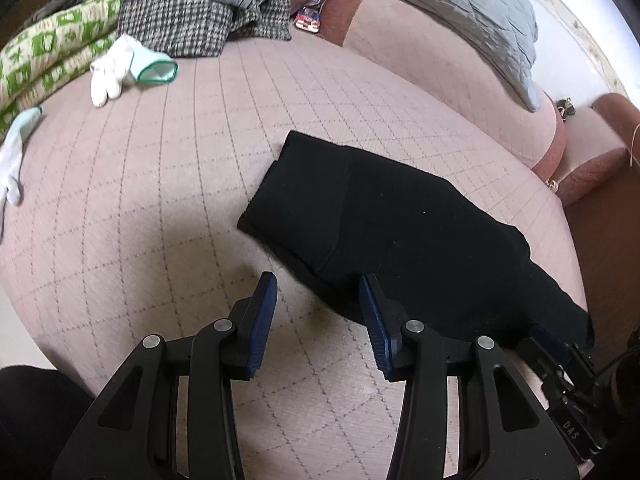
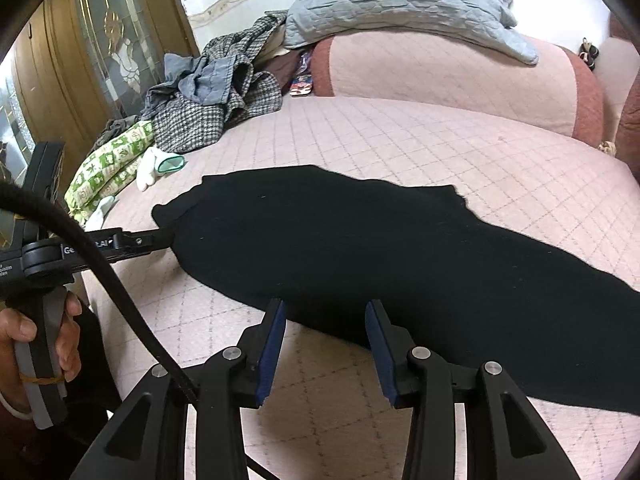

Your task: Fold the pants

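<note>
The left claw [image 1: 318, 294] is released, its blue pads [image 1: 262, 320] spread apart over the pink quilt [image 1: 160, 200], and nothing sits between them. The near edge of the black pants [image 1: 380, 232] lies just ahead of its right finger, touching or almost touching that fingertip; which of the two cannot be told. The pants stretch ahead and to the right of this claw, with a folded layer lying on top at their far end. The right claw [image 2: 325, 316] is also released, its pads [image 2: 272, 348] apart, both fingertips at the near edge of the pants [image 2: 360, 240], which spread ahead of it and run off to its right. To its left a hand [image 2: 36, 344] grips the other tool's handle. Farther off, ahead and to the left of the right claw, lie a white glove [image 2: 154, 166], a green patterned cloth [image 2: 112, 164] and a heap of checked and blue clothes [image 2: 208, 100]. Beyond them all a grey pillow [image 2: 400, 4] rests on a pink cushion [image 2: 440, 76].
</note>
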`<state>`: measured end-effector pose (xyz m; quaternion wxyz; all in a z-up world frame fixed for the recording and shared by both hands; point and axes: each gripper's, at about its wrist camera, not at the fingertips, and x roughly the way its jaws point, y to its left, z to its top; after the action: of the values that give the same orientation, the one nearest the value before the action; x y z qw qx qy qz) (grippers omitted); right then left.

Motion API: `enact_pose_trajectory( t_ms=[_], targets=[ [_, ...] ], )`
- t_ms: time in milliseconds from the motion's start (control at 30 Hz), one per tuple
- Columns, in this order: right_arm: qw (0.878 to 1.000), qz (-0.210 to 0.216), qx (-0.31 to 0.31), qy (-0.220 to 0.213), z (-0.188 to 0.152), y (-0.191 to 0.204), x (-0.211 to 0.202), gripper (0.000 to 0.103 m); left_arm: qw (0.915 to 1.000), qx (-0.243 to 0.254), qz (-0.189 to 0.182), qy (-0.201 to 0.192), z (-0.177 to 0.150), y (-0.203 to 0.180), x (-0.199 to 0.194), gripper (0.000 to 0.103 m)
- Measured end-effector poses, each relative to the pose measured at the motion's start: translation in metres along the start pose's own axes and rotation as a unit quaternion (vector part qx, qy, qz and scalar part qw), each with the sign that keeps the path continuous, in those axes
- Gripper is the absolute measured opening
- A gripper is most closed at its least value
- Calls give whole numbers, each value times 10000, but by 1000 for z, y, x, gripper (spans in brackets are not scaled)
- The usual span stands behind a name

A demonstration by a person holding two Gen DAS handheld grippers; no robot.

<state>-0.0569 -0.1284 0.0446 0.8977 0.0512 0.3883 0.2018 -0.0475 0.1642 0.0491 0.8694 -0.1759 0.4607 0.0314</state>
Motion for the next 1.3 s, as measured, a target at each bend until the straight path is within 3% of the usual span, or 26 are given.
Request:
enact_pose_trajectory(
  t_ms=[133, 267, 433, 633, 900, 1033, 1300],
  targets=[
    [9995, -268, 137, -93, -3, -19, -16, 40, 9997, 196, -141, -54, 2, -16, -5, 43],
    [9957, -622, 673, -149, -15, -62, -45, 41, 9968, 570, -549, 56, 5, -55, -2, 45],
    [9811, -1236, 1477, -172, -42, -121, -89, 41, 9851, 1329, -1064, 258, 3, -123, 13, 45],
    [9628, -1470, 2245, -312, -69, -166, -125, 42, 9732, 1823, -1284, 559, -9, -181, 40, 45],
    [9410, -1580, 2976, -308, -92, -201, -143, 42, 9675, 1958, -1391, 790, -20, -203, 56, 45],
    [9308, -1568, 3285, -343, -94, -215, -142, 42, 9695, 1895, -1329, 806, -21, -200, 62, 45],
    [9044, -1148, 4054, -673, -95, -231, -134, 42, 9700, 1974, -1227, 708, -23, -195, 63, 45]
  ],
)
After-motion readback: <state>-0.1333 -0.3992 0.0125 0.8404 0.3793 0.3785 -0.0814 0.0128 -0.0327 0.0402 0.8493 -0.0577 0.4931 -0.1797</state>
